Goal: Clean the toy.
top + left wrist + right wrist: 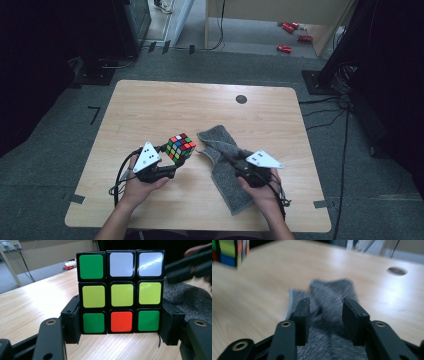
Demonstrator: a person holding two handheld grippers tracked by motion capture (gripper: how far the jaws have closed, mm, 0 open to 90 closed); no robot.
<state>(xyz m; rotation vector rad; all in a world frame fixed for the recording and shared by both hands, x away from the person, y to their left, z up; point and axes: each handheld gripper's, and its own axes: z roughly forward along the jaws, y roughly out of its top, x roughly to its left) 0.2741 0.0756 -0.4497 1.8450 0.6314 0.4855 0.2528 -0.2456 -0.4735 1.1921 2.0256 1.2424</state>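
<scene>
One scrambled cube (pixel 121 292), yellow-centred, is pinched by left fingers (pixel 72 320); right fingers (pixel 303 317) spread over towel (pixel 329 297).

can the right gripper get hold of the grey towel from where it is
Probably yes. The right gripper hangs just over the grey towel with its jaws apart and cloth showing between them, nothing in the way. The Rubik's cube sits off to the side, clamped in the left gripper.

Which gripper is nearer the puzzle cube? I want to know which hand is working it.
Left. The left gripper clamps the puzzle cube between its jaws; the right gripper is apart, over the grey towel.
</scene>
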